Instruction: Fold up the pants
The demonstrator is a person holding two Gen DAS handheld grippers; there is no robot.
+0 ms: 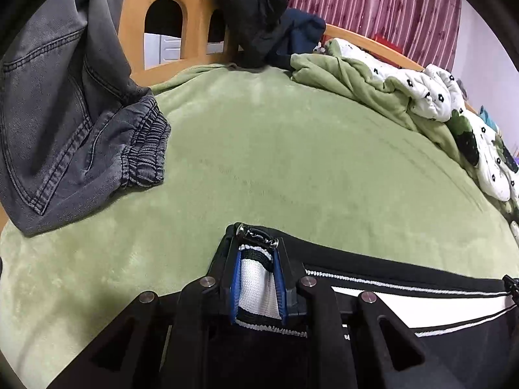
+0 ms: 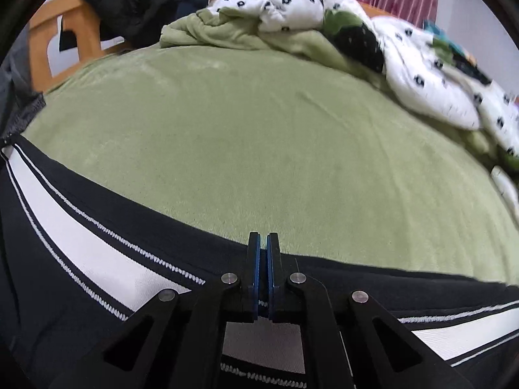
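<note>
Both clamped: left gripper [image 1: 258, 253] and right gripper [image 2: 263, 243] pinch black white-striped track pants [image 2: 81, 243] on green plush bed [image 2: 227, 129].

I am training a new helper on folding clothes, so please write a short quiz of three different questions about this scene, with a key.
1. True or false: the left gripper is shut on a folded bunch of the black track pants with a white side stripe.
2. Which garment lies at the far left of the green fleece bed cover in the left wrist view? A. grey denim pants with an elastic cuff B. a red wool sweater C. a yellow raincoat
3. Fill in: the blue pads of the right gripper stand nearly ____ at the black edge of the pants.

Key: 1 true; 2 A; 3 together.
</note>
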